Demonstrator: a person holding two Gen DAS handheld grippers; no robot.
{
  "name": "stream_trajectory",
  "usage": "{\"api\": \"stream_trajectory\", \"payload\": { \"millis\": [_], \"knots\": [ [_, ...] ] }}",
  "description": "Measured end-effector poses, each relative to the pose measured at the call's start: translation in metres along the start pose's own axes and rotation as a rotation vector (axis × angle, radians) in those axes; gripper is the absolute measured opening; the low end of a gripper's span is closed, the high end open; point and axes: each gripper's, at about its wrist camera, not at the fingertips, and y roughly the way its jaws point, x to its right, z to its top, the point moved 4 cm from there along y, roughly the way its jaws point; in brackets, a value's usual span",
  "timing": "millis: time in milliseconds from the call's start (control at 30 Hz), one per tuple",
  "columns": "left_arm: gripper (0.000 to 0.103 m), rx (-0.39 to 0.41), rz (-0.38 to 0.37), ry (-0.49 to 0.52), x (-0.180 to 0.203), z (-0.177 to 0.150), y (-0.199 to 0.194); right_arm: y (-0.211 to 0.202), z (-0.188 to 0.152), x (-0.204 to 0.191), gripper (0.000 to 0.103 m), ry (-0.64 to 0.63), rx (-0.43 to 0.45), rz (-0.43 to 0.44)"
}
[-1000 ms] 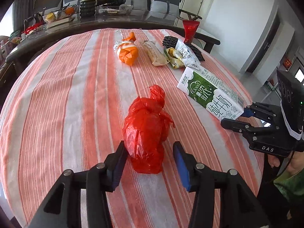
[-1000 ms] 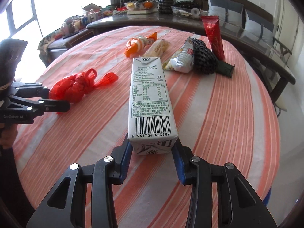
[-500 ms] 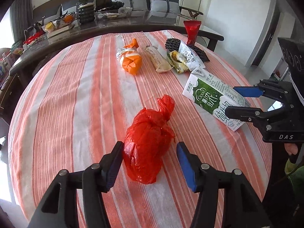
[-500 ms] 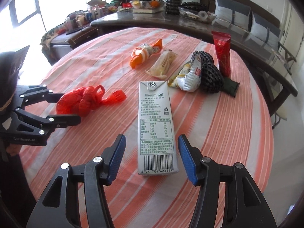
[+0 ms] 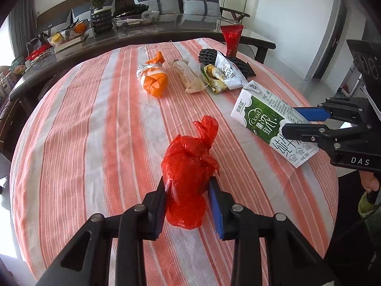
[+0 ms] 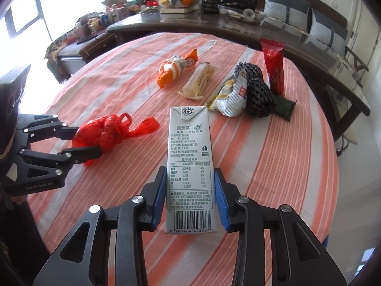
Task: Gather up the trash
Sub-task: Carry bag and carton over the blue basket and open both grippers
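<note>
The left gripper (image 5: 188,203) has just been closing and now clenches the knotted red plastic bag (image 5: 190,166) at low centre of the left wrist view; the soft film bulges between the blue pads. The right gripper (image 6: 190,197) has also just been closing and grasps the milk carton (image 6: 189,164) by its long sides, low centre of its own view. To do it well I think both should lift straight up, keeping the carton level, squeezing gently. More wrappers wait on the striped tablecloth (image 5: 95,124), upper centre
</note>
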Motion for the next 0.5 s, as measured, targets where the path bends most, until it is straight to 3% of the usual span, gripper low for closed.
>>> {"api": "stream_trajectory", "payload": {
  "millis": [500],
  "knots": [
    [0.032,0.051,0.071,0.032,0.045,0.01,-0.011,-0.025,-0.016,0.021,0.038,0.064,0.05,-0.005]
  ]
}}
